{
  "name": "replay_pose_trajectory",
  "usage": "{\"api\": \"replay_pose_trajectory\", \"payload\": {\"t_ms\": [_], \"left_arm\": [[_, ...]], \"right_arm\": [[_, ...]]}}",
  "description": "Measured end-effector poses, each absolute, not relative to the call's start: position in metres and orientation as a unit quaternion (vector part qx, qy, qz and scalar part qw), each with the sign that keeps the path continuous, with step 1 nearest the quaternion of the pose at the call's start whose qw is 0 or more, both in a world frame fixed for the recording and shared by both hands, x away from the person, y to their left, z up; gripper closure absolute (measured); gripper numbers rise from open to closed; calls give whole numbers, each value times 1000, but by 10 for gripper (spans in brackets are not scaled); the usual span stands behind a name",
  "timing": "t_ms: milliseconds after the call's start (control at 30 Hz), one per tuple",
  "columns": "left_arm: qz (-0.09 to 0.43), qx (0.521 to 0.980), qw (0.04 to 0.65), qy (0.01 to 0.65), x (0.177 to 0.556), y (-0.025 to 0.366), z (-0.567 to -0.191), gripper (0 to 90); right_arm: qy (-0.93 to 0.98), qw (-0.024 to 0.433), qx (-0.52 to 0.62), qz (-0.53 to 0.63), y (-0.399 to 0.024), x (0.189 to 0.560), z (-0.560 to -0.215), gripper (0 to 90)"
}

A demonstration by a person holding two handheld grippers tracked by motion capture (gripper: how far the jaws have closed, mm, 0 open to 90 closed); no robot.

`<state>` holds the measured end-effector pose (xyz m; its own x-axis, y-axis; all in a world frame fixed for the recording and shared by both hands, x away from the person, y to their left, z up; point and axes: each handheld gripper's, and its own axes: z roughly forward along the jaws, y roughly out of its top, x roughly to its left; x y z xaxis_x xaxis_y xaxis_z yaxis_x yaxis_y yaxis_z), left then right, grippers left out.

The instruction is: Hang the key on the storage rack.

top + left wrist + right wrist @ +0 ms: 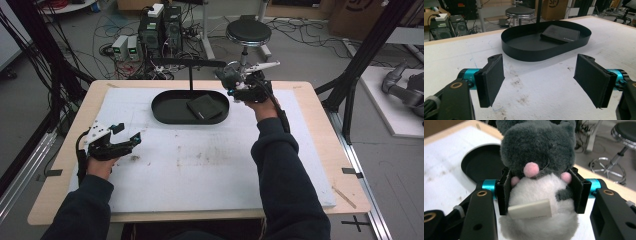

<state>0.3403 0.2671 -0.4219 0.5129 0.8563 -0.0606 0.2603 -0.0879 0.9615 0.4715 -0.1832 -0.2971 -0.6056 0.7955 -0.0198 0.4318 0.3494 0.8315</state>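
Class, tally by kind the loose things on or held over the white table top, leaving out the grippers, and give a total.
Black oval tray: 1
Black wallet lying in the tray: 1
Grey and white plush toy, clamped in the right gripper: 1
Total: 3

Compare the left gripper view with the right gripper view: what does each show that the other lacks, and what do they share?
Left gripper view alone: the left gripper with its jaws wide apart and nothing between them, low over the white mat, and a black wallet lying in the tray. Right gripper view alone: the right gripper clamped on a grey and white plush mouse with a pink nose and a white tag on its belly. Both: the black oval tray, the mat and the round stool beyond the table.
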Motion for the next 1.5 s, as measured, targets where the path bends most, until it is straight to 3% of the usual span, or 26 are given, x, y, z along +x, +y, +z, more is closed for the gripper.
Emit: {"api": "replay_pose_trajectory", "payload": {"t_ms": [967,1167,1500], "left_arm": [[277,684,538,408,340,267,-422,236],[277,685,537,407,340,267,-422,236],[276,684,537,408,340,267,-422,236]], "right_arm": [[751,239,460,410,-184,501,-299,459],[781,264,453,338,-180,505,-310,459],[807,247,444,300,-146,518,-340,461]]}}
